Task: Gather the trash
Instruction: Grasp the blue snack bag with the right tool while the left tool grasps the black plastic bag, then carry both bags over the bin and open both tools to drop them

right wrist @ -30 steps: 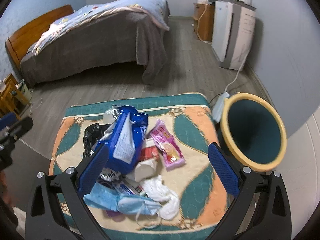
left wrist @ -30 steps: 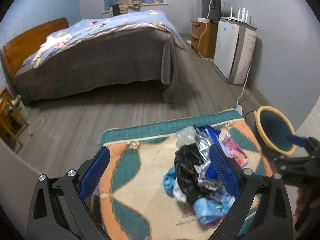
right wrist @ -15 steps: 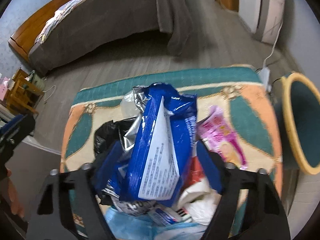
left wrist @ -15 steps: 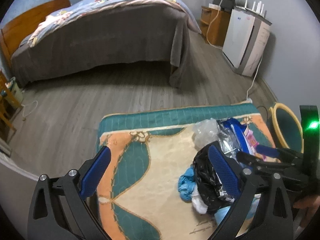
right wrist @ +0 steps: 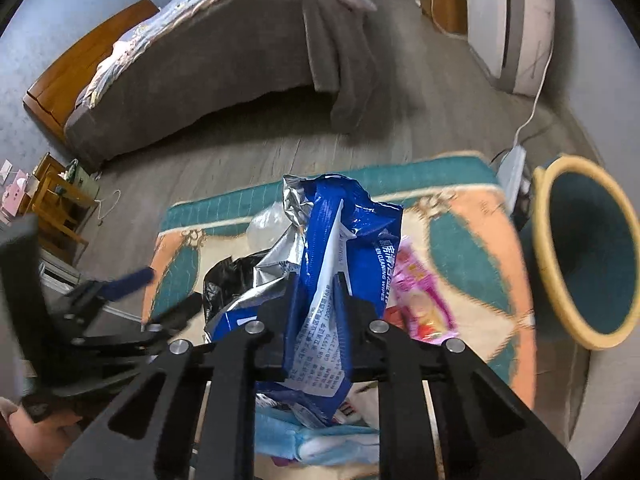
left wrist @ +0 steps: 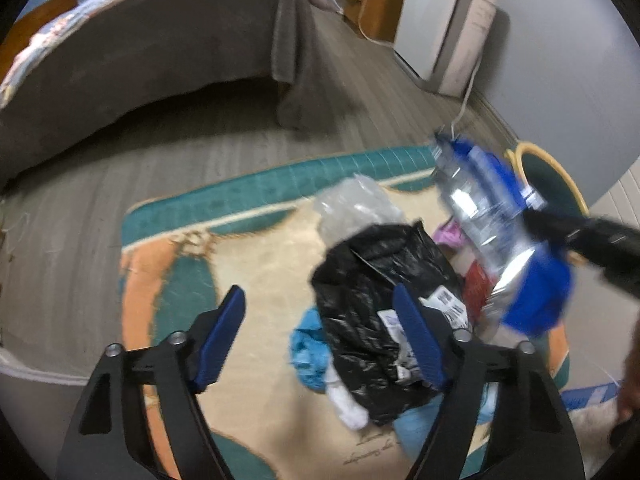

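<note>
A pile of trash lies on a patterned rug (left wrist: pixel 248 264). My right gripper (right wrist: pixel 316 292) is shut on a blue and silver wipes packet (right wrist: pixel 340 240) and holds it up above the pile; the packet also shows in the left wrist view (left wrist: pixel 492 224). My left gripper (left wrist: pixel 320 320) is open just above a black plastic bag (left wrist: pixel 376 292), its right finger over the bag. A clear plastic bag (left wrist: pixel 352 204), a pink wrapper (right wrist: pixel 420 292), blue face masks (right wrist: pixel 320 440) and white tissue (left wrist: pixel 344 400) lie in the pile. A yellow-rimmed teal bin (right wrist: pixel 588 248) stands right of the rug.
A bed with a grey cover (right wrist: pixel 224 60) stands beyond the rug across a grey wood floor. A white appliance (right wrist: pixel 508 20) with a cable and a power strip (right wrist: pixel 512 168) stands by the right wall. Small wooden furniture (right wrist: pixel 60 200) is at the left.
My right gripper has closed on the blue wipes packet and lifted it off the pile. My left gripper has come down and forward over the black bag.
</note>
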A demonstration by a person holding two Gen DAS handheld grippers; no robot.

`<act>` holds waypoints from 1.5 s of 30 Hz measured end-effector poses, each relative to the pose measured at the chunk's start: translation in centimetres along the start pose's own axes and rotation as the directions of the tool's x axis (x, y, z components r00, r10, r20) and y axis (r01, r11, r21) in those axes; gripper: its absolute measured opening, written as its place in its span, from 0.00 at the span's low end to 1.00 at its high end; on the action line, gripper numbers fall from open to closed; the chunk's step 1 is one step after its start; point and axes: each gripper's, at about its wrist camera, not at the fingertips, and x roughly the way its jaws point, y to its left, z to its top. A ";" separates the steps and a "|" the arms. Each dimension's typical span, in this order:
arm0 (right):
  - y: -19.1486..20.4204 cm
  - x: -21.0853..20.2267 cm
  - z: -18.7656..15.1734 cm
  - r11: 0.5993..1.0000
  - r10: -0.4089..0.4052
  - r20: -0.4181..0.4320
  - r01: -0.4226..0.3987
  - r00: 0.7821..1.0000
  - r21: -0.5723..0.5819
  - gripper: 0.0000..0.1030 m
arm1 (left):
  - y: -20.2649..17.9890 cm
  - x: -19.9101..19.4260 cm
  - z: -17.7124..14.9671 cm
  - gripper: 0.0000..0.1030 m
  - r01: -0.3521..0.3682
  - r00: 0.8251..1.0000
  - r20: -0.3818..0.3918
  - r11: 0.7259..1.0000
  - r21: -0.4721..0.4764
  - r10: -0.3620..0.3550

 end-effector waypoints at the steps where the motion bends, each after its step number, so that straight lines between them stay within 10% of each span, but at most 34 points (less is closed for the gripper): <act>1: -0.1 -0.6 0.0 1.000 -0.013 0.010 0.013 1.000 -0.013 0.15 | -0.4 0.6 -0.1 0.69 0.002 1.000 -0.014 1.000 0.011 -0.002; 9: -2.7 -4.2 0.3 1.000 -0.002 0.070 0.002 0.998 0.005 0.15 | -1.7 3.1 -0.6 0.15 0.073 0.992 -0.111 0.997 0.035 -0.068; 12: -3.3 -4.0 0.6 1.000 0.010 0.067 -0.010 0.998 0.011 0.15 | -2.2 2.2 -0.5 0.10 0.045 0.996 -0.078 0.997 0.067 -0.040; 32: -7.9 -7.9 2.0 0.998 -0.055 0.177 0.050 0.983 0.034 0.15 | -4.3 -9.9 3.0 0.08 0.036 0.978 0.201 0.996 0.081 -0.052; 45: -17.4 -8.7 1.9 0.970 -0.191 0.192 0.156 0.963 0.186 0.15 | -15.7 -7.6 9.0 0.08 0.082 0.972 0.194 0.961 0.264 -0.136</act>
